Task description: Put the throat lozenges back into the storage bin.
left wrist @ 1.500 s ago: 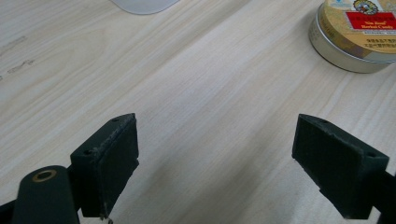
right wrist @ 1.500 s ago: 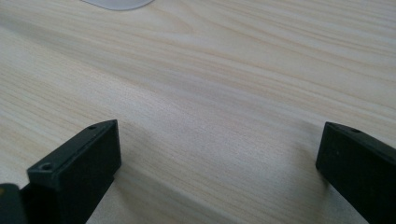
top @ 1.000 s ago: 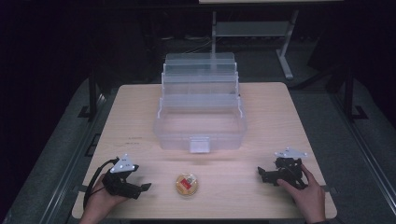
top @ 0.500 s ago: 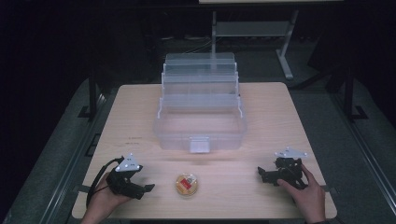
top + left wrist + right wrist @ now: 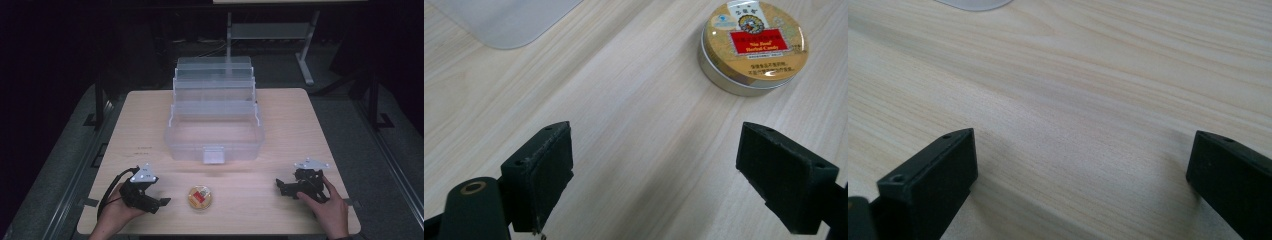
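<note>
Left gripper (image 5: 162, 202): jaws spread wide, nothing between them; held just left of the tin, tips aimed at it, not touching. Left gripper view (image 5: 655, 172) puts the tin ahead and toward the right jaw, bare wood between the pads.
Right gripper (image 5: 280, 187): jaws wide apart, empty; well right of the tin, low over the wood. Right gripper view (image 5: 1083, 185): plain wood between the jaws.
Table (image 5: 300, 115): light wood, rounded corners, carries the tin near its front edge.
Clear box (image 5: 215, 135): transparent plastic, stepped trays fanned open toward the back, latch tab on front wall; behind the tin, apart from it. Corner of clear plastic (image 5: 504, 20) up-left of the tin in left gripper view.
Left hand (image 5: 117, 215): wrapped round left gripper body, left of the tin, black cable looping beside it.
Right hand (image 5: 327, 205): holding right gripper, far right of the tin.
Tin (image 5: 201, 197): small, round, flat, lid on, gold top with red label; lying flat, between the two grippers, closer to the left one. Metal side wall and label clear in left gripper view (image 5: 751, 45); small print unreadable.
</note>
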`<state>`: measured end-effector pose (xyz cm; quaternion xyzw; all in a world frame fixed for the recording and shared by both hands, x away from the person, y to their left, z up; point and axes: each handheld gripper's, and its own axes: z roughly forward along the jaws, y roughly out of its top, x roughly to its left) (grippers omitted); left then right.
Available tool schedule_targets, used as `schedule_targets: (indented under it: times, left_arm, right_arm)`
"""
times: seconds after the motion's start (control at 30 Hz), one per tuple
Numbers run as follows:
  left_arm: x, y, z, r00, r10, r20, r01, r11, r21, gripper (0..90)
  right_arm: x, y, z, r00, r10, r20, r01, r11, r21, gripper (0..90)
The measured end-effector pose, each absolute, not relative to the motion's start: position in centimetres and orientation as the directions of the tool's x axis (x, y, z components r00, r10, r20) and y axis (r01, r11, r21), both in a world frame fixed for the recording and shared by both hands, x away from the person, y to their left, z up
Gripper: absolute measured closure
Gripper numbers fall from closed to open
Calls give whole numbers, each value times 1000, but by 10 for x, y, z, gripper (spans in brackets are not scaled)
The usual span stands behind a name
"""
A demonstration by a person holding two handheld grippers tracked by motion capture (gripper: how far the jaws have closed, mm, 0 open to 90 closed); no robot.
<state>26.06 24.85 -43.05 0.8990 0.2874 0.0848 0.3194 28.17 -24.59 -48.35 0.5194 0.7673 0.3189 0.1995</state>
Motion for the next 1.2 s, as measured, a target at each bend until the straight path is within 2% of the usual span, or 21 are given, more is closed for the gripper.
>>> schedule_targets:
  times: [1.2]
  left_arm:
    - [265,200,-420,878,477,-52,407,-682,608,139]
  right_arm:
    - [282,-246,-484,-381,924,25,670,258,696,0]
